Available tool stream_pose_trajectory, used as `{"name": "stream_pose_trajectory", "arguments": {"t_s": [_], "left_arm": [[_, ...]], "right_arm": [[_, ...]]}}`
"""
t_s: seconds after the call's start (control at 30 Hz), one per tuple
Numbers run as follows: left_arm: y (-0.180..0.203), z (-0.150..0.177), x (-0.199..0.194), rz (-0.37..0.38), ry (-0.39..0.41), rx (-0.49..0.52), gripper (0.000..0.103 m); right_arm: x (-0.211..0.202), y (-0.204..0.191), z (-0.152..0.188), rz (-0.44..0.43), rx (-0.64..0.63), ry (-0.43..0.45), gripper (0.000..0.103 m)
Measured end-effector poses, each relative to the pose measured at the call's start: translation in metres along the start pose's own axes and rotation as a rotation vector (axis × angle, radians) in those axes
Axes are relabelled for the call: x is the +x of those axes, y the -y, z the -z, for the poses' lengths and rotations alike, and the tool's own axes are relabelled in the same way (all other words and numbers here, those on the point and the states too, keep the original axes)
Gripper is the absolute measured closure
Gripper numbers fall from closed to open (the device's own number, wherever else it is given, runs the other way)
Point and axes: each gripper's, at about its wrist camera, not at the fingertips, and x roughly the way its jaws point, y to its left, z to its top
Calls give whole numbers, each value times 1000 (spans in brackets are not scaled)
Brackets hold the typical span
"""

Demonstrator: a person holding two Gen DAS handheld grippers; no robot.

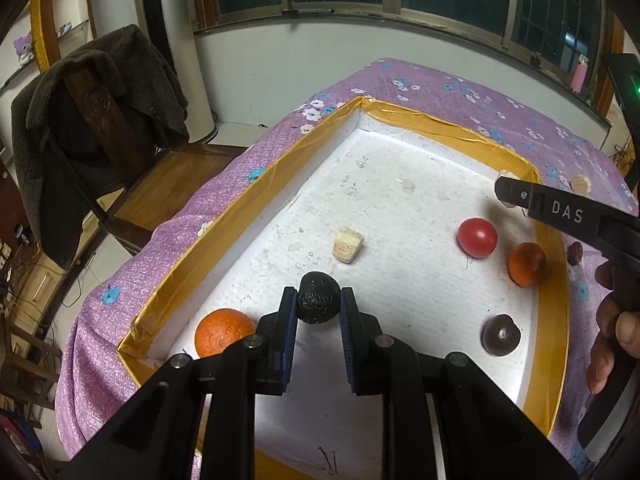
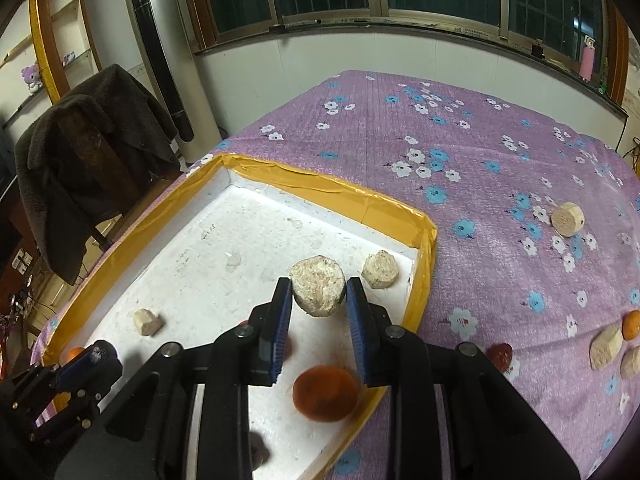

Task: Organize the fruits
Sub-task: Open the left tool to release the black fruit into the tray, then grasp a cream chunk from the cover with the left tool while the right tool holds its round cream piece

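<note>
A white foam tray with a gold-taped rim (image 1: 224, 220) lies on the purple flowered cloth. My left gripper (image 1: 319, 305) is shut on a black rough fruit (image 1: 319, 298) just above the tray floor. An orange (image 1: 224, 337) lies at the tray's near left corner. A red fruit (image 1: 477, 237), a dark orange fruit (image 1: 527, 264) and a dark purple fruit (image 1: 501, 335) lie at the right side. My right gripper (image 2: 318, 298) is shut on a beige round chunk (image 2: 318, 290) above the tray's right part (image 2: 424, 256).
Beige chunks lie in the tray (image 2: 380, 269) (image 2: 148, 322) and on the cloth (image 2: 567, 219) (image 2: 606, 346). A red piece (image 2: 500, 354) and a small orange (image 2: 632, 324) lie on the cloth at right. A chair with a dark coat (image 1: 92, 136) stands left of the table.
</note>
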Motion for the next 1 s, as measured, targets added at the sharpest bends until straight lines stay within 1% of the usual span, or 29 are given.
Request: {"name": "stream_pose_trajectory", "arguments": {"t_s": [0.03, 0.07, 0.1, 0.13, 0.2, 0.27, 0.3, 0.37, 0.47, 0.53, 0.6, 0.63, 0.7, 0.83, 0.9, 0.97, 1.0], "left_arm": [[-1, 0, 0, -3, -5, -5, 82], [-4, 0, -1, -7, -11, -15, 78], [-6, 0, -2, -8, -11, -23, 68], [-8, 0, -5, -4, -9, -32, 62], [-13, 1, -14, 4, 17, -45, 35], [-19, 4, -29, -20, 74, -58, 26], [-22, 6, -36, -27, 104, -67, 25], [-25, 7, -46, -32, 134, -90, 25], [-22, 12, -62, -2, 165, -122, 23], [-11, 15, -69, 24, 173, -108, 22], [9, 19, -74, 59, 180, -62, 21], [20, 21, -75, 75, 180, -40, 21], [43, 24, -75, 106, 171, 8, 21], [90, 31, -73, 164, 139, 115, 21], [110, 34, -74, 185, 137, 156, 21], [129, 36, -74, 199, 136, 198, 21], [139, 36, -73, 207, 137, 219, 21]], "right_arm": [[3, -1, -1, -4, 0, -11, 73], [4, -2, -1, -3, -4, -14, 73], [6, -3, -2, -1, -10, -17, 73], [8, -5, -2, 0, -19, -24, 70], [5, -6, -2, -1, -20, -22, 40], [-4, -3, -1, 6, -11, 0, 32], [-9, -1, 0, 16, -2, 10, 32], [-31, 10, 6, 10, 27, 47, 31], [-69, 30, 23, 42, 51, 109, 25], [-92, 47, 39, 61, 76, 138, 22], [-112, 68, 57, 93, 104, 151, 19], [-124, 85, 70, 122, 128, 158, 18], [-135, 111, 87, 168, 164, 151, 18], [-154, 174, 118, 273, 266, 139, 18], [-156, 206, 127, 308, 325, 121, 18], [-155, 225, 129, 335, 340, 111, 18], [-153, 233, 128, 343, 343, 106, 20]]}}
